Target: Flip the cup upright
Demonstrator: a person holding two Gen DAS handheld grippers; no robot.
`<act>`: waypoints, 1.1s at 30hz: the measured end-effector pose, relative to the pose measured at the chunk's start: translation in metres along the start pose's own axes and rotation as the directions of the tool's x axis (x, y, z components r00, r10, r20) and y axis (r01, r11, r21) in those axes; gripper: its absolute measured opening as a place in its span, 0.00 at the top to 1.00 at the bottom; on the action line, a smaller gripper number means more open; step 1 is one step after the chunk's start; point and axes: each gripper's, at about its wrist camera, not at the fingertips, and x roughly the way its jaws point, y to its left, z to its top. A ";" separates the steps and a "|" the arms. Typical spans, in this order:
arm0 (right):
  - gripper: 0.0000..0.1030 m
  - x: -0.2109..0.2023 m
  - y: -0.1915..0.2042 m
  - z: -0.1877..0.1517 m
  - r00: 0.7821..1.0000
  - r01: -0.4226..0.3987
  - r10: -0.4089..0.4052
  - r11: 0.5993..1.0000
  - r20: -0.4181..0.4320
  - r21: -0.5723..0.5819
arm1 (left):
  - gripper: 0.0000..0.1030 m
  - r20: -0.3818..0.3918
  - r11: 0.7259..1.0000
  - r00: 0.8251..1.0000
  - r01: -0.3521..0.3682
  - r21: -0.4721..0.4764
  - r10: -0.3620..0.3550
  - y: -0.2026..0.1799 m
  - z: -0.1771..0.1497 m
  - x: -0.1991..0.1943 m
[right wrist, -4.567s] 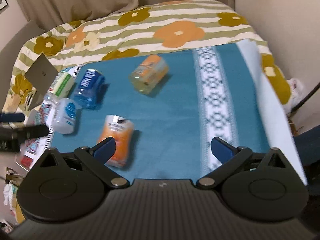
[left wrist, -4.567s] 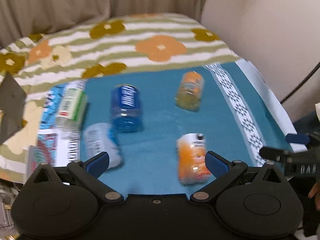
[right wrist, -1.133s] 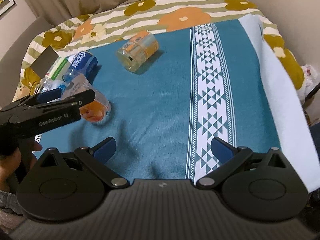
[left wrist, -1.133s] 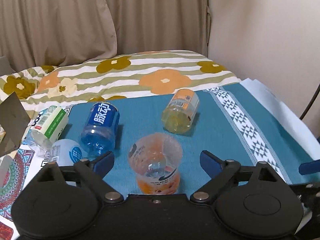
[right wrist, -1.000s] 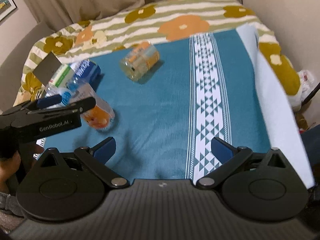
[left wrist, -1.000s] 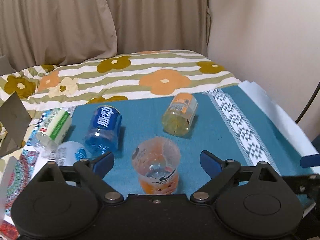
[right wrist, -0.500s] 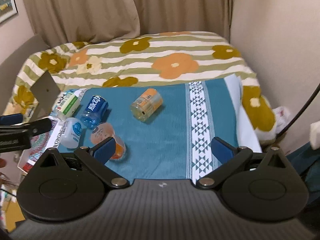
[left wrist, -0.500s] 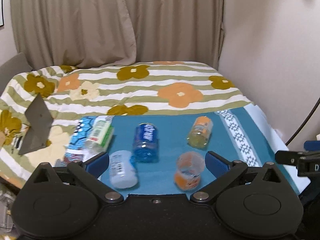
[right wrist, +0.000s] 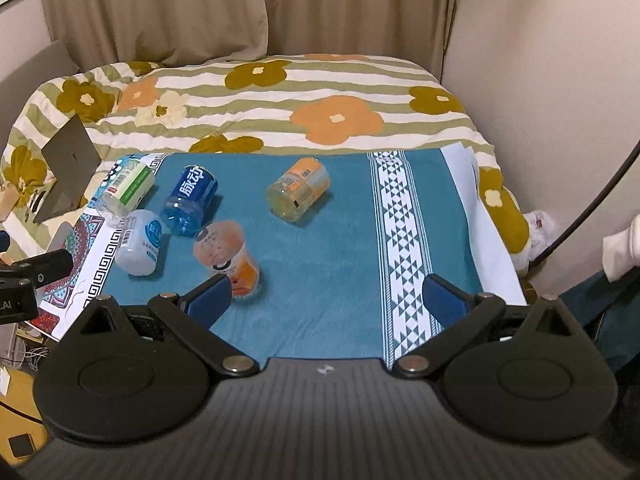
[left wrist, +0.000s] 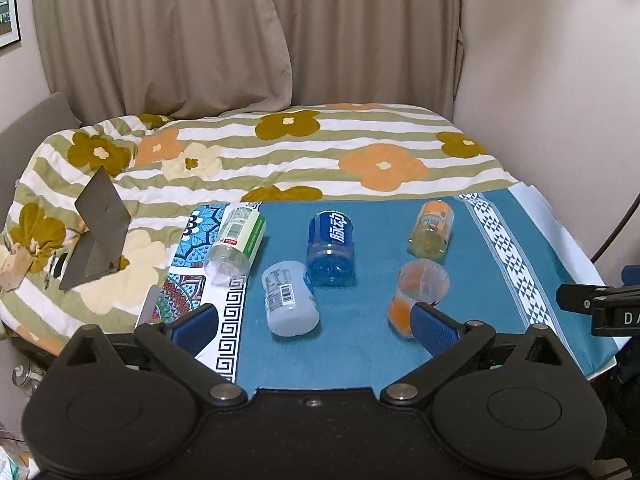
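A clear plastic cup (right wrist: 226, 256) with an orange label stands upright, open end up, on the teal woven cloth (right wrist: 320, 248) – other cups lie on their sides beside it. Both tongs – left (left wrist: 316, 322), right (right wrist: 326, 298) – hover wide apart, empty, above the near edge.

Cups (left wrist: 418, 290) on cloth (left wrist: 500, 344), bed (left wrist: 280, 152)
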 end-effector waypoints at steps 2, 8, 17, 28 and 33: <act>0.00 -0.001 0.002 -0.002 1.000 0.001 -0.001 1.000 -0.004 0.007 | 0.00 0.008 1.000 1.000 0.005 0.002 -0.005 0.002 -0.001 -0.002; 0.00 -0.006 0.008 -0.005 1.000 0.017 -0.017 1.000 0.007 0.012 | 0.00 0.018 1.000 1.000 0.013 -0.006 -0.013 0.007 -0.003 -0.006; 0.00 -0.012 0.011 -0.007 1.000 0.020 -0.021 1.000 0.016 0.014 | 0.00 0.027 1.000 1.000 0.010 0.008 -0.010 0.006 -0.005 -0.008; 0.00 -0.017 0.011 -0.006 0.999 0.022 -0.022 1.000 0.027 0.013 | 0.00 0.044 1.000 0.999 0.001 0.008 -0.001 0.005 -0.005 -0.013; 0.00 -0.018 0.010 -0.005 0.999 0.019 -0.020 1.000 0.028 0.010 | 0.00 0.045 1.000 0.999 -0.003 0.008 0.003 0.005 -0.004 -0.013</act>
